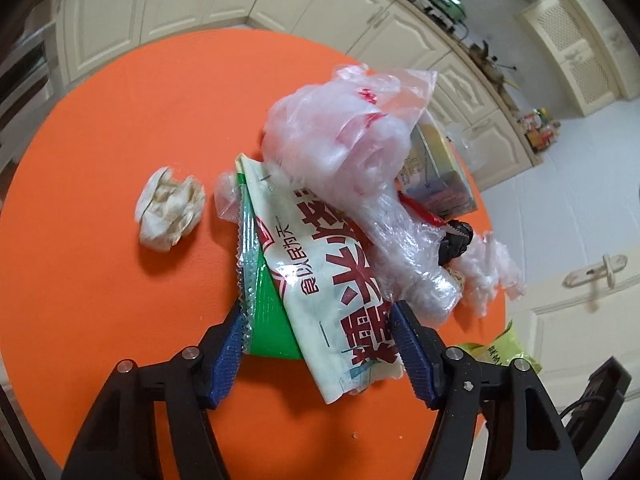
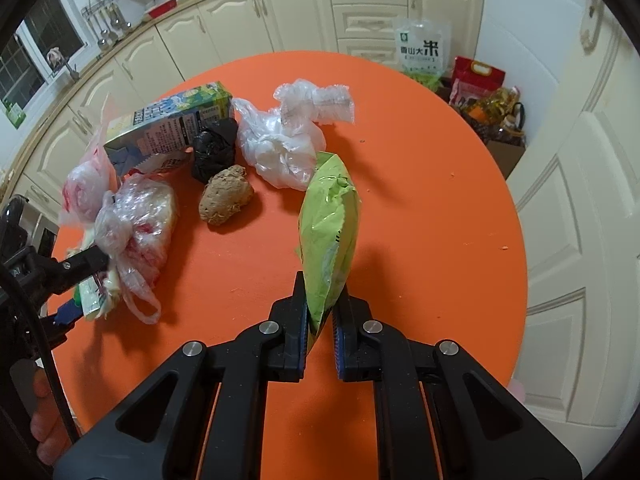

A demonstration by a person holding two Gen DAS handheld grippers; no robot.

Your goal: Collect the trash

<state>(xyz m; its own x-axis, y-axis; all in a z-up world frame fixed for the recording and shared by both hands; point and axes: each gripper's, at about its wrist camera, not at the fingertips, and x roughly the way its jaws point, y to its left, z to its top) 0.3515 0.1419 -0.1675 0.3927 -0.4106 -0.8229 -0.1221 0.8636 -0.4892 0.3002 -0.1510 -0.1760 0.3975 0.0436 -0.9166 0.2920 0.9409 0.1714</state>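
My left gripper [image 1: 318,332] is open, its jaws on either side of a white and green printed bag [image 1: 320,280] lying on the orange table [image 1: 100,280]. Clear plastic bags [image 1: 340,140] are piled on that bag. A crumpled tissue [image 1: 170,208] lies to the left. My right gripper [image 2: 322,312] is shut on a light green snack packet [image 2: 330,220], held upright above the table. In the right wrist view the left gripper [image 2: 86,276] shows at the left edge beside the plastic bags [image 2: 132,220].
In the right wrist view a drink carton [image 2: 168,128], a black crumpled bag [image 2: 214,148], a brown lump [image 2: 226,198] and white plastic bags [image 2: 280,144] lie on the table. Cream cabinets [image 2: 280,12] stand behind. Food bags [image 2: 476,80] sit on the floor.
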